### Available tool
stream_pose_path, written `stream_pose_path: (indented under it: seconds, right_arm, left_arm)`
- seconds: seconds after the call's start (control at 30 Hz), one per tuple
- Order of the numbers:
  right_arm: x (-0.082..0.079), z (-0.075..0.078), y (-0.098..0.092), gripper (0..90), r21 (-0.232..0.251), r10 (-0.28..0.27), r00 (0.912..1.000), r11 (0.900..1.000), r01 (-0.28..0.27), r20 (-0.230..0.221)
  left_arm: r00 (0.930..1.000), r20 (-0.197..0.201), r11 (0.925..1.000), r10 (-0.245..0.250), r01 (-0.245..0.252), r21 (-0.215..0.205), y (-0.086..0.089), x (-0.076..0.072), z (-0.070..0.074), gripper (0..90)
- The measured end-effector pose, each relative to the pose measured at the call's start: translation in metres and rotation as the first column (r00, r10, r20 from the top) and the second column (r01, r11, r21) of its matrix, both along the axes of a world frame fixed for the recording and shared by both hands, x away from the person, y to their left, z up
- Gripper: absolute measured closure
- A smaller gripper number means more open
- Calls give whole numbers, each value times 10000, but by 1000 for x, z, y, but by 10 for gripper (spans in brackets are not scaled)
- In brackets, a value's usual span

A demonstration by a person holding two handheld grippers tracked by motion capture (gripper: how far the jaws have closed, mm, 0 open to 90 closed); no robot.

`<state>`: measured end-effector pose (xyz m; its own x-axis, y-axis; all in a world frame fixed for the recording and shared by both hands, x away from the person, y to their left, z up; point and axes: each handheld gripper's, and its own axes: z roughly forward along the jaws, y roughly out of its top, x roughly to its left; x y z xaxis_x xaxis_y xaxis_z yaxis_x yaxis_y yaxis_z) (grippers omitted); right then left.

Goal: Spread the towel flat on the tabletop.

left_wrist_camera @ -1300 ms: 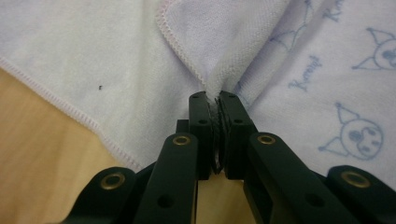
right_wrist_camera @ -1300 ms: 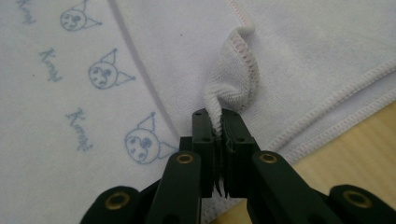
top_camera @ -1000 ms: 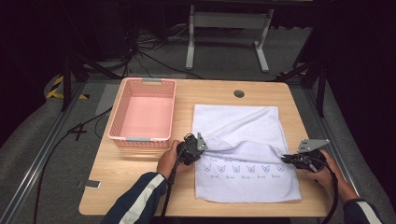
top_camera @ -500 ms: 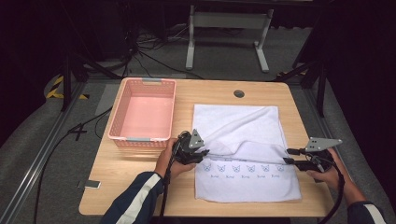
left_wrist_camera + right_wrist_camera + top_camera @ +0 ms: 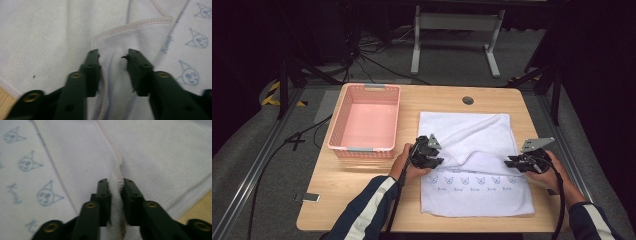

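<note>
the white towel (image 5: 472, 165) lay spread on the table (image 5: 362, 190), just right of the pink basket (image 5: 364, 122). at the towel's left edge the left gripper (image 5: 112, 56) had just been closing, its jaws apart around a raised fold without pressing it. at the towel's right edge the right gripper (image 5: 115, 182) had just been closing too, clamped on a pinched hem.

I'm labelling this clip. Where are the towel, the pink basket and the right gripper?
towel (image 5: 472, 197), high view, plain near part.
pink basket (image 5: 338, 134), high view, left rim.
right gripper (image 5: 116, 185), right gripper view, between the tips of its jaws.
</note>
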<state>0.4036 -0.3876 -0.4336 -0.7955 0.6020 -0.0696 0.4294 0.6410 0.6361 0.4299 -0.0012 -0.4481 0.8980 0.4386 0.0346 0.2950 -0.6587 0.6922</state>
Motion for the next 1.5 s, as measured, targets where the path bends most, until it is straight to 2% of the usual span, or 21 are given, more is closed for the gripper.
stream_pose_path:
  seconds: [0.07,0.1,0.13,0.2,0.37,0.43,0.53,0.6,0.63,0.67,0.77,0.83,0.93,1.03,1.13,1.17,1.2,1.27,1.37,1.43,1.5]
  right_arm:
    - [-8,9,-2,844,347,360,9992,9987,-366,156]
    - [-12,14,-3,846,447,382,9987,9982,-396,333]
    - [-12,14,-3,846,447,382,9987,9982,-396,333]
    - [-25,32,-7,849,938,728,9943,9924,-800,783]
    - [-41,45,-9,849,1219,1361,9844,9812,-1495,1115]
    - [-50,44,-7,848,952,1781,9778,9774,-1887,1103]
    - [-59,35,-2,846,484,2031,9757,9770,-2075,818]
    - [-65,28,-1,844,333,2177,9736,9749,-2203,685]
    - [-68,26,-1,843,281,2193,9737,9748,-2214,620]
    - [-71,23,-2,842,228,2194,9738,9750,-2211,594]
    - [-77,16,-5,841,219,2179,9750,9755,-2191,442]
    - [-79,13,-9,836,277,1974,9794,9797,-1987,426]
    - [-81,13,-14,833,411,1753,9833,9833,-1773,489]
    - [-81,17,-17,836,523,1693,9835,9836,-1727,629]
    - [-84,21,-19,835,596,1623,9836,9841,-1671,786]
    - [-85,23,-20,836,627,1616,9837,9840,-1667,791]
    - [-85,23,-20,836,627,1616,9837,9840,-1667,791]
    - [-93,28,-26,839,716,1813,9790,9795,-1882,927]
    - [-98,30,-27,838,643,1955,9752,9771,-2027,1034]
    - [-104,31,-27,838,253,2558,9635,9657,-2584,795]
    - [-107,33,-26,839,-123,2769,9592,9609,-2767,561]
  left_arm:
    - [9989,442,9997,-175,183,-159,3,-5,7,877]
    - [9983,564,9995,-146,160,-254,5,-8,11,896]
    - [9983,564,9995,-146,160,-254,5,-8,11,898]
    - [9937,1020,9970,-464,523,-564,13,-20,26,899]
    - [9930,960,9962,-691,738,-457,16,-27,27,895]
    - [9969,697,9980,-378,412,-469,13,-20,22,755]
    - [9987,466,9998,-191,194,-60,3,-10,12,581]
    - [9991,388,9998,-187,184,74,0,-7,8,548]
    - [9994,354,9983,34,-54,574,-2,-5,6,517]
    - [9997,210,9978,144,-157,644,-3,-3,2,472]
    - [9989,-458,9999,41,-34,163,1,1,-4,559]
    - [9996,-175,9993,-223,228,294,2,-5,-2,710]
    - [9981,380,9985,-494,485,242,3,-12,3,846]
    - [9945,903,9985,-522,507,186,8,-18,11,867]
    - [9935,1039,9968,-462,527,-604,21,-27,22,864]
    - [9935,1039,9968,-462,527,-604,21,-27,22,863]
    - [9903,1286,9926,-528,662,-1022,29,-35,29,863]
    - [9800,1785,9900,-879,1057,-930,40,-54,33,864]
    - [9771,1719,9859,-1254,1421,-881,46,-69,28,866]
    - [9712,1645,9810,-1726,1845,-597,48,-82,22,868]
    - [9671,1577,9768,-1994,2090,-461,47,-94,17,868]
